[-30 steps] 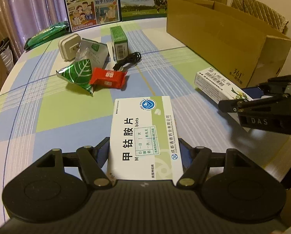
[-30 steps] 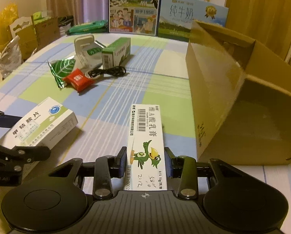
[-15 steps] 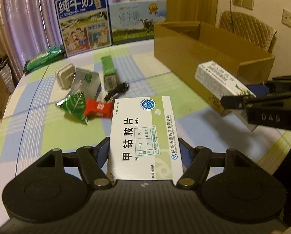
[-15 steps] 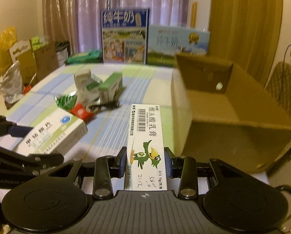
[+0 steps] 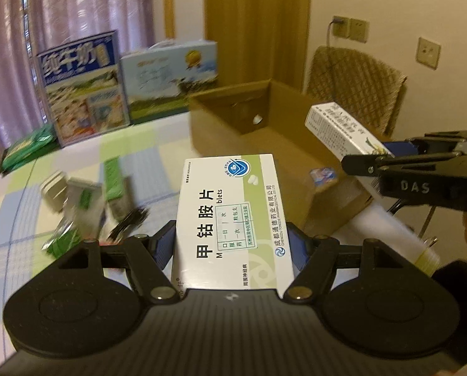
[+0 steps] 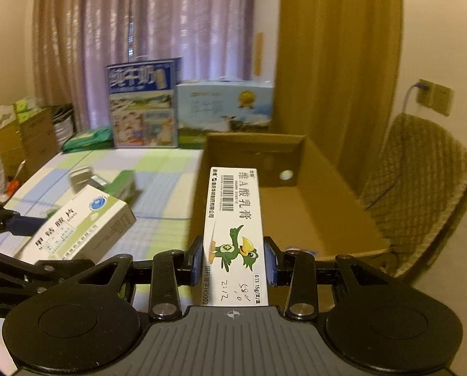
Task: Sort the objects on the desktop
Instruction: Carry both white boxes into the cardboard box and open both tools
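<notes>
My left gripper (image 5: 230,242) is shut on a white and green tablet box (image 5: 230,213), held in the air beside the open cardboard box (image 5: 264,144). My right gripper (image 6: 233,260) is shut on a narrow white ointment box with a green bird (image 6: 233,235), its far end above the cardboard box (image 6: 312,213). A small blue item (image 5: 322,175) lies inside the carton. In the left wrist view the right gripper (image 5: 421,172) shows at the right with the ointment box (image 5: 337,128). The right wrist view shows the tablet box (image 6: 80,222) at the left.
A blurred pile of small packets, a charger and a black cable (image 5: 86,200) lies on the checked tablecloth (image 5: 139,144). Two milk cartons (image 5: 80,87) (image 5: 170,78) stand at the table's far edge, a green packet (image 5: 29,147) beside them. A woven chair (image 5: 359,94) stands behind the cardboard box.
Both grippers have risen off the table with their boxes and moved toward the cardboard box. The right one's ointment box now reaches over its rim.
</notes>
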Action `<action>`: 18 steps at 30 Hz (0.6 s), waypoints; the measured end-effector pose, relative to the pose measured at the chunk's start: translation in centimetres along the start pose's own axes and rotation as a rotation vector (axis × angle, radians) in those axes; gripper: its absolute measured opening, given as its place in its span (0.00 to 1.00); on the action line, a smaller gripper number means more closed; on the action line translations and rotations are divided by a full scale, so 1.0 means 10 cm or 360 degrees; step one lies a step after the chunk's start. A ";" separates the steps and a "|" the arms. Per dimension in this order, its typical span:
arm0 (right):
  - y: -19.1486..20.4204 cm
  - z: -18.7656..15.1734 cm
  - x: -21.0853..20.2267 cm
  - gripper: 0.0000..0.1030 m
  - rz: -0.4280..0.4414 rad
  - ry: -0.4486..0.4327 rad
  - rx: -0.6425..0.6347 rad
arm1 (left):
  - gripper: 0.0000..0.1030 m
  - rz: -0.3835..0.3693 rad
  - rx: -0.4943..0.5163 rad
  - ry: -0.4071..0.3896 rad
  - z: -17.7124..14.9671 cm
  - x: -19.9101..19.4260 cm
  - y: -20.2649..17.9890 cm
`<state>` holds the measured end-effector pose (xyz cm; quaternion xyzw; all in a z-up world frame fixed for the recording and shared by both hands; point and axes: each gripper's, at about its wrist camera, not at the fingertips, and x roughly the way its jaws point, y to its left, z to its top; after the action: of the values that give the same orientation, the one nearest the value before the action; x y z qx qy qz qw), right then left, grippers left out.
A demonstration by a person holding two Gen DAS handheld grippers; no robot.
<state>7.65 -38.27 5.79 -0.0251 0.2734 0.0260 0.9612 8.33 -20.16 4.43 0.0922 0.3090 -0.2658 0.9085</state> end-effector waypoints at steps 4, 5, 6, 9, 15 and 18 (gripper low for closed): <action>-0.24 0.09 0.05 0.34 -0.0039 -0.0015 -0.0001 | 0.65 -0.0042 0.0028 -0.0021 0.23 0.14 -0.16; -0.29 0.11 0.07 0.34 -0.0046 -0.0015 -0.0001 | 0.65 -0.0053 0.0031 -0.0022 0.28 0.19 -0.19; -0.34 0.13 0.10 0.34 -0.0049 -0.0012 0.0008 | 0.65 -0.0062 0.0033 -0.0021 0.32 0.23 -0.22; -0.50 0.16 0.18 0.34 -0.0050 0.0011 0.0042 | 0.65 -0.0086 0.0034 -0.0018 0.45 0.36 -0.32; -0.75 0.24 0.37 0.34 -0.0044 0.0063 0.0105 | 0.65 -0.0130 0.0009 -0.0005 0.65 0.60 -0.44; -0.82 0.26 0.45 0.34 -0.0036 0.0083 0.0117 | 0.65 -0.0127 0.0007 -0.0005 0.74 0.70 -0.48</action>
<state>13.37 -46.09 5.94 0.0066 0.2988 0.0045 0.9543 14.22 -29.61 5.98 0.0814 0.3105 -0.3027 0.8974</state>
